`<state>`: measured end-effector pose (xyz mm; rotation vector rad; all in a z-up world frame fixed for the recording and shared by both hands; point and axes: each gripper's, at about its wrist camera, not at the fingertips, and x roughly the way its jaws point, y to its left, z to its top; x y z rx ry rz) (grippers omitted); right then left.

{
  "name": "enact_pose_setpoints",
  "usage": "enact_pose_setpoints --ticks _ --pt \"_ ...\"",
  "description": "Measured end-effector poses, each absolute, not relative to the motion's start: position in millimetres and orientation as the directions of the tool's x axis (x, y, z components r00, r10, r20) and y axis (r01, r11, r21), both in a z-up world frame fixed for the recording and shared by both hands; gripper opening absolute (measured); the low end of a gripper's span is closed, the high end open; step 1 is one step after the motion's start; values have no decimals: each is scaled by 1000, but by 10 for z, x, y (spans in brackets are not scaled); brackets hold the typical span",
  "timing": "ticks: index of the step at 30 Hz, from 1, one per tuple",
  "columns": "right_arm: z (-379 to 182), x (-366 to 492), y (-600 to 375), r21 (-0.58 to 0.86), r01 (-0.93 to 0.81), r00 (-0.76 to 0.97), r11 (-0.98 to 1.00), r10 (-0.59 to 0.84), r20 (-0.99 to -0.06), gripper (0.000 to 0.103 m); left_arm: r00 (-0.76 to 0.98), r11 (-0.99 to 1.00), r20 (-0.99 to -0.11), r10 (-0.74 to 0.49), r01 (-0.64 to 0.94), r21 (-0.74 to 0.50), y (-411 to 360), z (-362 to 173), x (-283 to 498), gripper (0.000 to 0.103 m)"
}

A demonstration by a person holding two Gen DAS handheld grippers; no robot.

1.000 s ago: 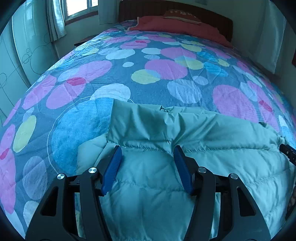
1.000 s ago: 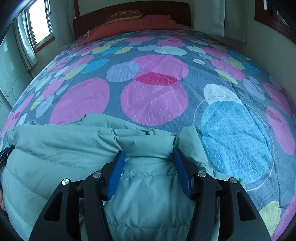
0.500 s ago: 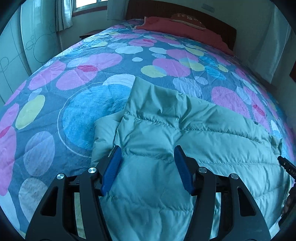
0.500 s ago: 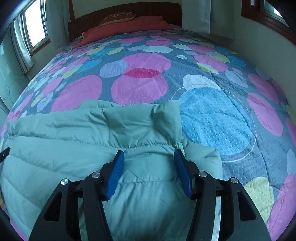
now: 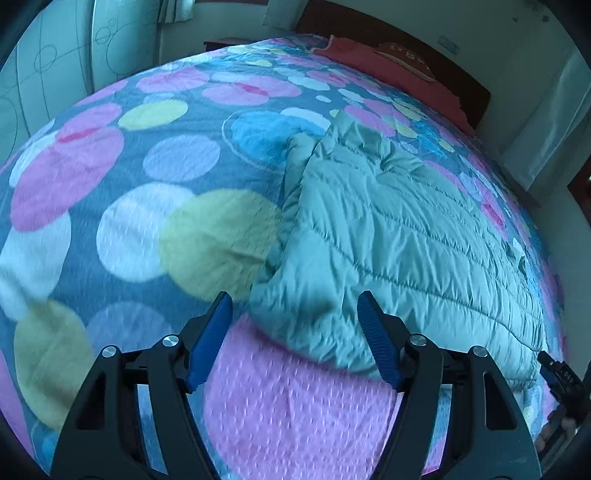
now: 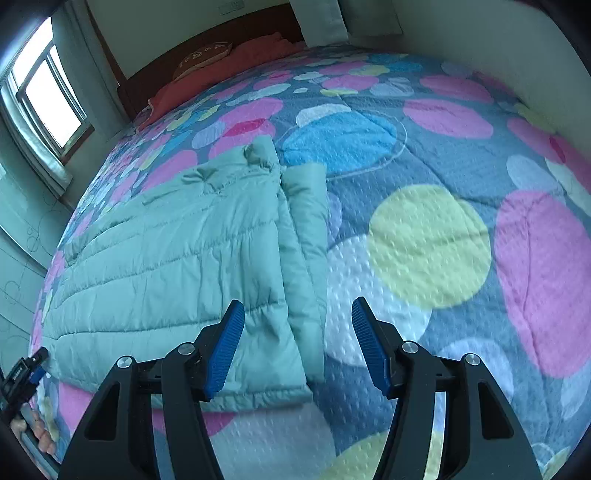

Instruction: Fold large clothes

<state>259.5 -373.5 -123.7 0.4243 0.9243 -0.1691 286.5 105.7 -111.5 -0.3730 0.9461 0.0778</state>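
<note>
Both tools have pulled back off the pale green quilted puffer jacket [image 5: 399, 236], jaws just widening. Left tool [image 5: 295, 332] and right tool [image 6: 297, 341] gape empty above the circle-patterned bedspread [image 6: 443, 155].

Bed [image 5: 110, 229] w/ a quilted bedspread [image 6: 461, 177], grey-blue, printed w/ big circles in pink, blue, pale yellow & white, covering nearly the whole top. Dark wooden headboard [image 5: 388, 33] at the far end. Lying directly on the bedspread: a pale green puffer jacket [image 5: 399, 236], folded into a thick rectangle, near the foot end, long side running across the bed, one narrow strip doubled along its edge. At the head end a red blanket [image 6: 221, 74] lies flat, w/ a brown pillow [image 6: 203, 59] on top of it.
</note>
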Motion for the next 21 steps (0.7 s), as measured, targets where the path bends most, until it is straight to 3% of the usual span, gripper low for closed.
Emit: enact_pose_setpoints --ticks 9,10,11,15,17,21 --pt "-1490 2508 -3611 438 369 615 820 137 -776 60 602 829 -768 -220 -300 -473 1137 -1376 2857 74" --pt "-1500 2503 -3626 455 379 622 806 142 -770 60 612 820 -762 -214 -311 -480 1146 -1385 2865 69" --pt "-1514 2493 -3652 481 392 633 784 150 -760 60 618 818 -760 -202 -320 -478 1151 -1386 2873 57" --pt "-1578 2465 -3730 575 416 676 704 184 -714 59 629 804 -751 -200 -332 -493 1149 -1424 2919 36" --pt "-1576 2469 -3706 565 420 681 710 164 -713 48 631 807 -746 -210 -319 -497 1119 -1421 2937 22" --pt "-1568 2442 -3665 576 406 698 709 167 -696 25 635 834 -747 -198 -291 -468 1047 -1355 2935 11"
